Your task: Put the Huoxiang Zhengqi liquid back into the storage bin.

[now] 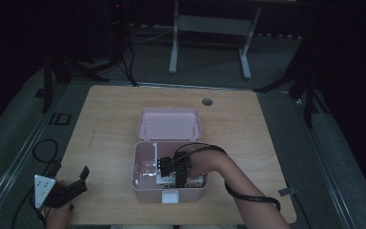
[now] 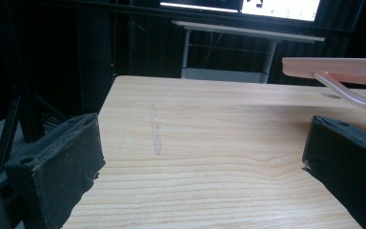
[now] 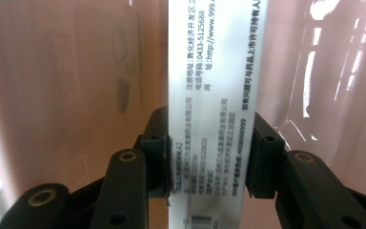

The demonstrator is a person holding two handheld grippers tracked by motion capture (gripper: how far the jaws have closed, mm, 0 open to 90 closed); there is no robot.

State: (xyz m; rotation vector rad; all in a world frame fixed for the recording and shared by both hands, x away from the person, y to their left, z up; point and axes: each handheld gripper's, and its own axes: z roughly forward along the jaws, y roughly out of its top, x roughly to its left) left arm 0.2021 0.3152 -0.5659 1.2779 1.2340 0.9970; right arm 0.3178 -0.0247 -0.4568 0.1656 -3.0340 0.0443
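One pink bin and one detached lid lie on the table. Down inside the bin, the right gripper clamps one white printed box, its print readable close up. The left gripper rests wide and empty beside the bin.

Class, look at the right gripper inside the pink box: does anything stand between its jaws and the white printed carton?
Nothing visible does. The right gripper has the white carton directly between its jaws, down inside the pink box.
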